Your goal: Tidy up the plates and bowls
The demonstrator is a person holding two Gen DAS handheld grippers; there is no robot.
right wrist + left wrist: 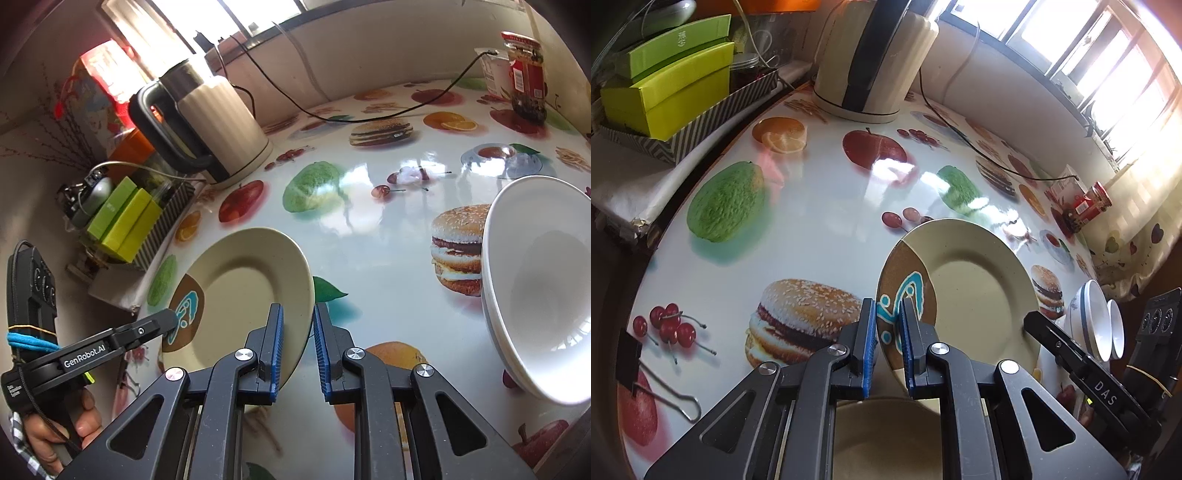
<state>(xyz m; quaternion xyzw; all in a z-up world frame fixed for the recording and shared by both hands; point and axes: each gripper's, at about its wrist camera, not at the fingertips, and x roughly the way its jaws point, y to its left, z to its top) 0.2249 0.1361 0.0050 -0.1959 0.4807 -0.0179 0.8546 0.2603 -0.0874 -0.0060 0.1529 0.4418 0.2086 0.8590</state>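
Plate [979, 291], beige with a brown patch and blue motif, raised on a tilt over the fruit-and-burger printed worktop [812, 221]

Left gripper [889, 332]: fingers narrow, clamped on the plate's rim at the brown patch. Right gripper [298, 345]: fingers narrowly parted, holding nothing, just beside the plate's opposite rim. White bowls [1097, 321]: nested, at the worktop's right edge in the left view; large in the right view. A second beige plate [886, 439] lies below the left gripper. Cream kettle [214, 125] with black handle stands at the far edge; jar [524, 74] at the far right corner; green boxes [665, 85] in a striped tray off the left edge
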